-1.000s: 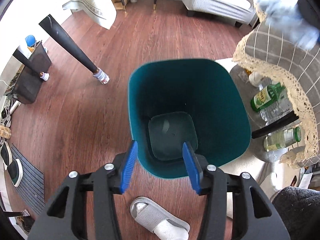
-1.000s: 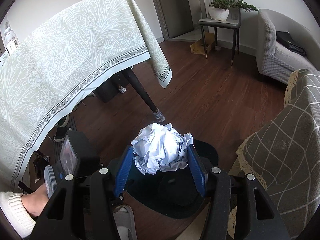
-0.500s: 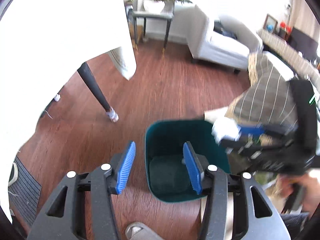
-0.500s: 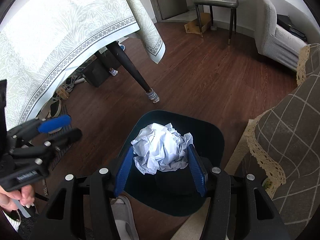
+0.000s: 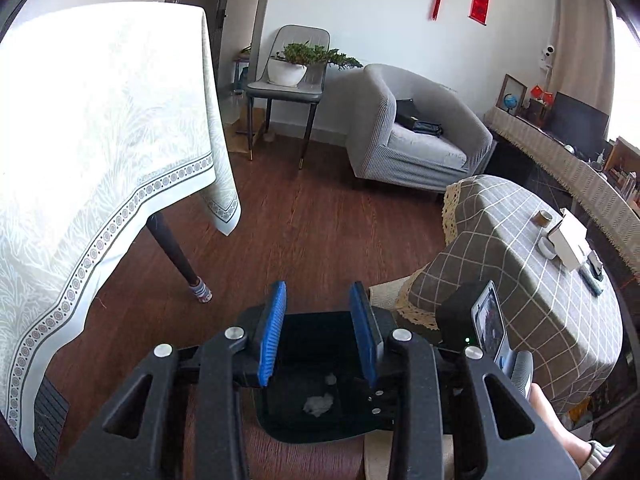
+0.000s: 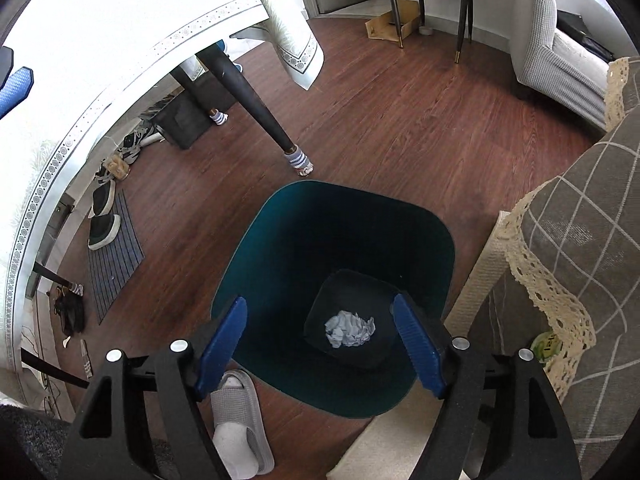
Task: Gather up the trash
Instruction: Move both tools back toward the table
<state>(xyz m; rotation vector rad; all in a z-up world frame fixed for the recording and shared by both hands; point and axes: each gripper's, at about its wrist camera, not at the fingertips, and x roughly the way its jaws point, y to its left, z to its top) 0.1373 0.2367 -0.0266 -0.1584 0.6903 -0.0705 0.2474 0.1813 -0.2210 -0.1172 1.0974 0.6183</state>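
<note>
A crumpled white paper ball (image 6: pixel 350 329) lies on the bottom of the dark teal trash bin (image 6: pixel 280 240) on the wood floor. My right gripper (image 6: pixel 320 344) hangs above the bin with its jaws wide open and empty. In the left wrist view the bin (image 5: pixel 320 432) shows low between the fingers, with the paper ball (image 5: pixel 318 403) inside. My left gripper (image 5: pixel 318 336) is open and empty, raised above the bin. The right gripper's body (image 5: pixel 480 328) shows to its right.
A table with a pale patterned cloth (image 5: pixel 100 140) stands on the left, its dark leg (image 6: pixel 256 108) near the bin. A low table with a grey checked cloth (image 5: pixel 520 260) is on the right. A grey slipper (image 6: pixel 236 420) lies by the bin. An armchair (image 5: pixel 416 136) stands behind.
My right gripper opened and let the paper ball fall into the bin. My left gripper rose and tilted up from the bin toward the room.
</note>
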